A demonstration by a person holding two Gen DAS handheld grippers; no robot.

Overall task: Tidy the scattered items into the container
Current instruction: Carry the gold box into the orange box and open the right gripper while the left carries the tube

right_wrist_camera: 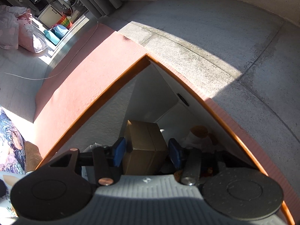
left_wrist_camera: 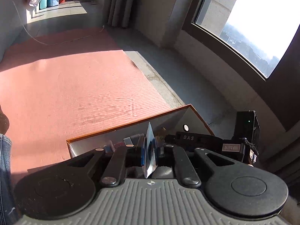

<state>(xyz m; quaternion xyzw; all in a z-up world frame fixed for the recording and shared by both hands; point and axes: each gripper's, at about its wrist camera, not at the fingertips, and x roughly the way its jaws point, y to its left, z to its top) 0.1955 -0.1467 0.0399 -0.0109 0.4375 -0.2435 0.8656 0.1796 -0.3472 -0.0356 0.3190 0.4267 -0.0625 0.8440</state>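
In the left wrist view my left gripper [left_wrist_camera: 150,151] is shut on a thin blue-and-white packet [left_wrist_camera: 150,142]. The packet stands on edge over the white container with an orange rim [left_wrist_camera: 127,124]. Several small items lie inside the container, partly hidden by the fingers. The black body of the right gripper [left_wrist_camera: 202,140] reaches into the same container from the right. In the right wrist view my right gripper [right_wrist_camera: 146,151] is low inside the container [right_wrist_camera: 105,97]. A brown cardboard box [right_wrist_camera: 146,140] sits between its blue pads [right_wrist_camera: 119,151], with small gaps on both sides.
The container sits on a pink ribbed mat [left_wrist_camera: 75,86] beside a grey stone ledge [right_wrist_camera: 206,46] under a window [left_wrist_camera: 253,28]. A white cable [left_wrist_camera: 56,43] crosses the far mat. A denim-clad leg [left_wrist_camera: 4,159] is at the left. A brown-and-white item [right_wrist_camera: 198,133] lies in the container's right corner.
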